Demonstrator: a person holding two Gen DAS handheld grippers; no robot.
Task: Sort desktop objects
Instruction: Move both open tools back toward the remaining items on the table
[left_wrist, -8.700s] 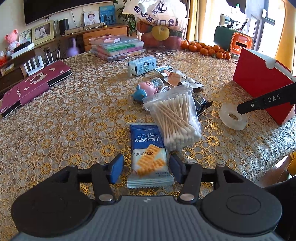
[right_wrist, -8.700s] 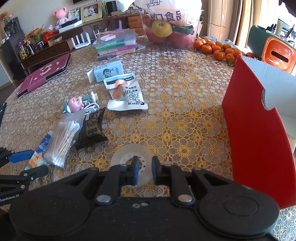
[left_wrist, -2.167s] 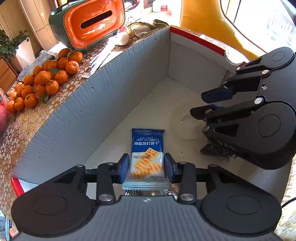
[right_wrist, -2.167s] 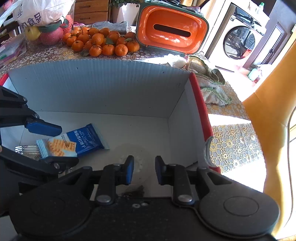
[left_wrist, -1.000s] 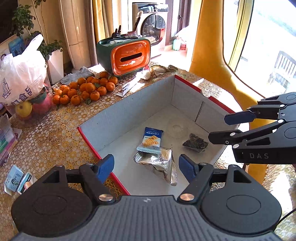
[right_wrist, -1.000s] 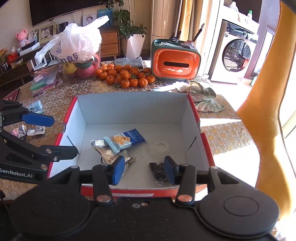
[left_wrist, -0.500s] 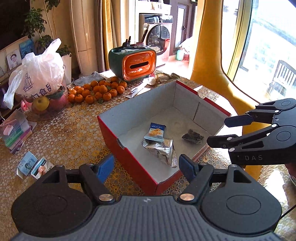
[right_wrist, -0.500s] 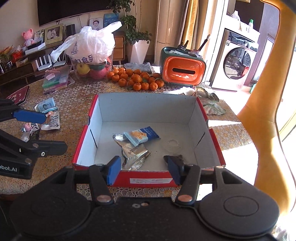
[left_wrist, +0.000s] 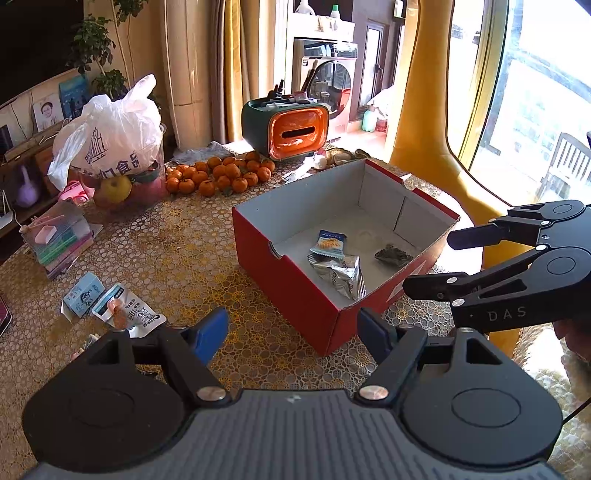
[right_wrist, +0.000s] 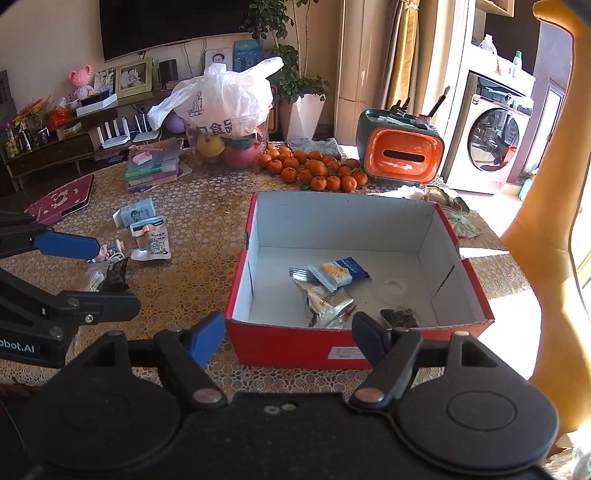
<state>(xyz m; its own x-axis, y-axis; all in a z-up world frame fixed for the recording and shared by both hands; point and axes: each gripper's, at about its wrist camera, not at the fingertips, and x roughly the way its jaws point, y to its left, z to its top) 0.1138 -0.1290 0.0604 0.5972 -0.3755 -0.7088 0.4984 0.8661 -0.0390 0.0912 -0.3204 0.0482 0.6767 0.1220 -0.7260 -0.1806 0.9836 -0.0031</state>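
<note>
Left wrist view: the left hand-held gripper (left_wrist: 293, 334) is now high above the surface (left_wrist: 192, 258), its blue fingers spread wide and holding nothing. A moment ago it pinched the biscuit pack (left_wrist: 328, 244) low inside the box (left_wrist: 295, 291); now this pack lies loose on the box floor, leaning on a silver packet (left_wrist: 341, 275), with a dark packet (left_wrist: 393, 254) near it. So this delivery is finished, and I judge both hands are pulling back to fetch more things. The right hand-held gripper (left_wrist: 430, 258) is seen from the side at the right edge, also spread and empty. On the surface to the left of the box, a small blue carton (left_wrist: 83, 293) and a white pouch (left_wrist: 127, 314) wait unsorted.

Right wrist view: the right hand-held gripper (right_wrist: 288, 338) is open, just before the red front wall of the box (right_wrist: 295, 347). Here the clear tape roll (right_wrist: 397, 286) on the box floor is easier to see; in the other view it is only a pale ring. This view also shows the cotton swab bag (right_wrist: 92, 278), a black packet (right_wrist: 117, 275) and a small pink toy (right_wrist: 105, 253), partly behind the left hand-held gripper (right_wrist: 94, 271). These, I think, are the next things to sort.
</note>
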